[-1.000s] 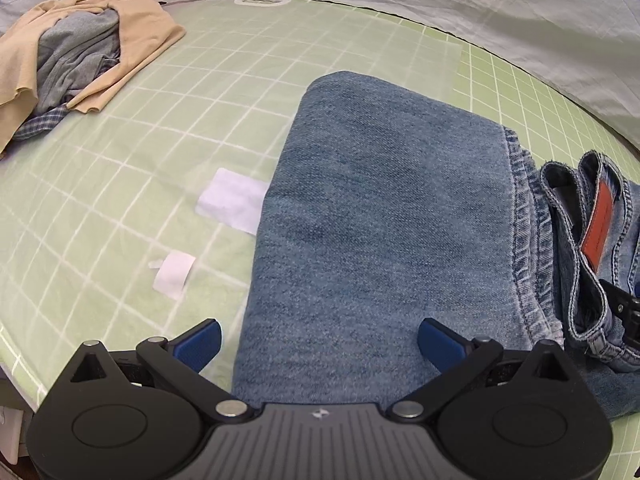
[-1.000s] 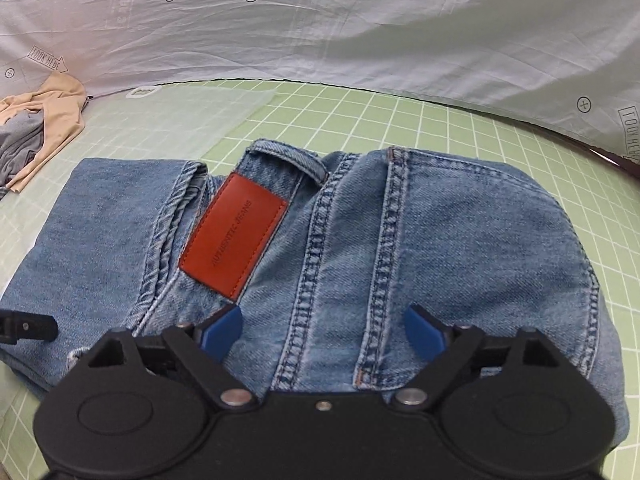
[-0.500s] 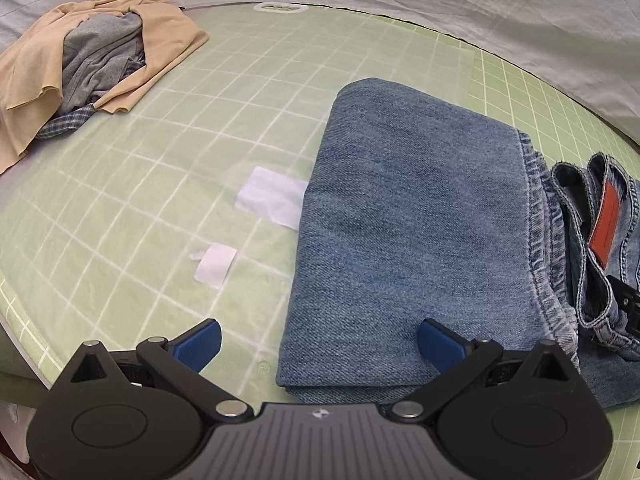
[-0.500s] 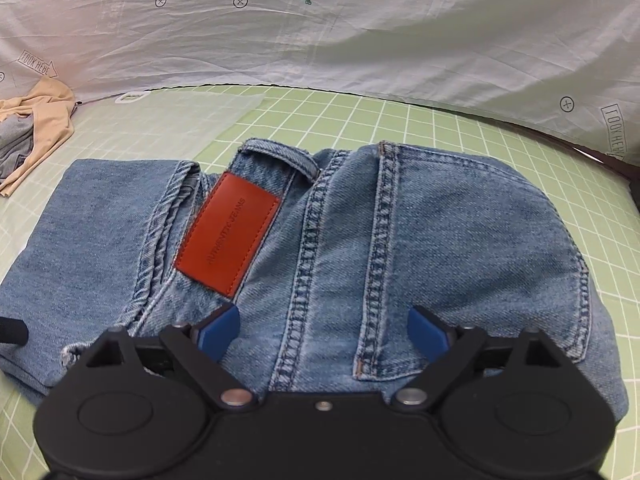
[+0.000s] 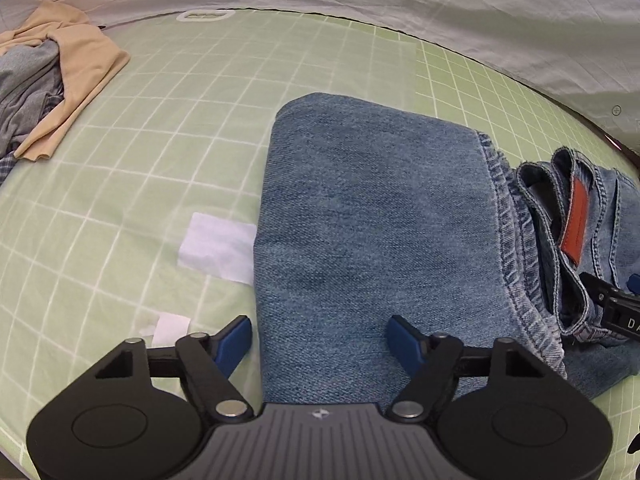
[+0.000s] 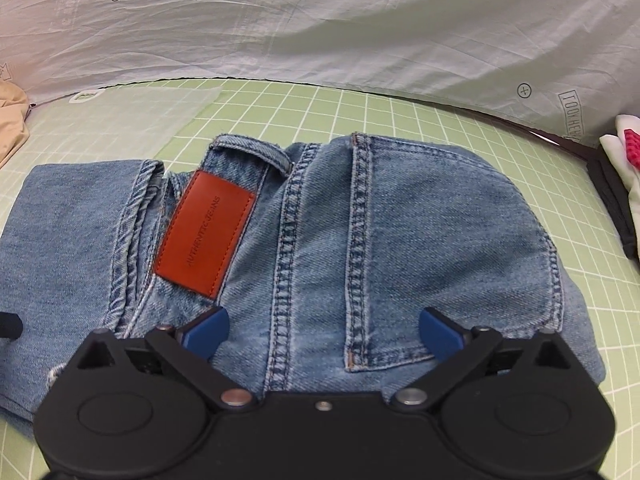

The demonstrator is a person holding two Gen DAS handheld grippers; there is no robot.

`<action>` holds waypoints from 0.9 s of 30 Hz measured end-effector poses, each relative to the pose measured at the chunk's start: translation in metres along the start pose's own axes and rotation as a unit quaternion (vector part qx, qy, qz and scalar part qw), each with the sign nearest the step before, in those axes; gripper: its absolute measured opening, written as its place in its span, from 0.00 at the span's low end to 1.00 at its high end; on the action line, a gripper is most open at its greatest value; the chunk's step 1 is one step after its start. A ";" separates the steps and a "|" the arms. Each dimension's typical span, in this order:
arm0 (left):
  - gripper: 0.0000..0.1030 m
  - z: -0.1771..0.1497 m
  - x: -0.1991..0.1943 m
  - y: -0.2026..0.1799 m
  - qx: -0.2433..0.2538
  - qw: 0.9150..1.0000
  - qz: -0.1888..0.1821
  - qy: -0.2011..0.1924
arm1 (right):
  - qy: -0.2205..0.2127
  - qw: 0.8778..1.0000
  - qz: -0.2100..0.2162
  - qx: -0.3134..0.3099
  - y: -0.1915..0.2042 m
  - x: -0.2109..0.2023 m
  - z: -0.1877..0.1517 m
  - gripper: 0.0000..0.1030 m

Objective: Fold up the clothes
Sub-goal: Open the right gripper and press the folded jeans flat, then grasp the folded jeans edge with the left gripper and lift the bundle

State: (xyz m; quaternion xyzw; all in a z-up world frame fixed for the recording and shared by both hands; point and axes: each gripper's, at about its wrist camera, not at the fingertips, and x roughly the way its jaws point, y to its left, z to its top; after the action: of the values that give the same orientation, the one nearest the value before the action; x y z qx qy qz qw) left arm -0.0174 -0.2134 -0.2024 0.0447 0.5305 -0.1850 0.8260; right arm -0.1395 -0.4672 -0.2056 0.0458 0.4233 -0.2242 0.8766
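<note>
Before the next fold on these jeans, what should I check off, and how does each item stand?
1. Jeans lie folded flat on the mat: ok.
2. Left hand-held gripper straddles the jeans' left edge, jaws just closing, not pinching yet: ok.
3. Right hand-held gripper open over the pocket end, nothing held: ok.
4. Leather patch and waistband exposed, not tucked in: not ok.
5. Pile of clothes lies apart from the jeans: ok.
6. Layers underneath aligned: cannot tell.
</note>
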 end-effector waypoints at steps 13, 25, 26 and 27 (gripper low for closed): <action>0.09 0.027 -0.048 -0.018 -0.032 0.998 -0.005 -0.049 | 0.040 0.997 -0.064 0.018 -0.032 -0.013 -0.029 0.99; 0.07 0.053 -0.132 -0.183 -0.009 0.979 -0.075 -0.189 | -0.047 0.990 -0.045 0.126 -0.185 -0.051 -0.023 0.96; 0.07 0.053 -0.136 -0.203 0.001 0.977 -0.088 -0.192 | -0.050 0.989 -0.049 0.134 -0.201 -0.052 -0.025 0.96; 0.07 0.054 -0.137 -0.223 0.011 0.976 -0.105 -0.192 | -0.046 0.987 -0.053 0.142 -0.218 -0.051 -0.028 0.96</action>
State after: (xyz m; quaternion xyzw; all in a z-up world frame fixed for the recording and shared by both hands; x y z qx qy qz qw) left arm -0.1007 -0.3996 -0.0294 -0.0384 0.3620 -0.2812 0.8879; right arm -0.2811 -0.6365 -0.1612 0.1372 0.3483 -0.3303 0.8664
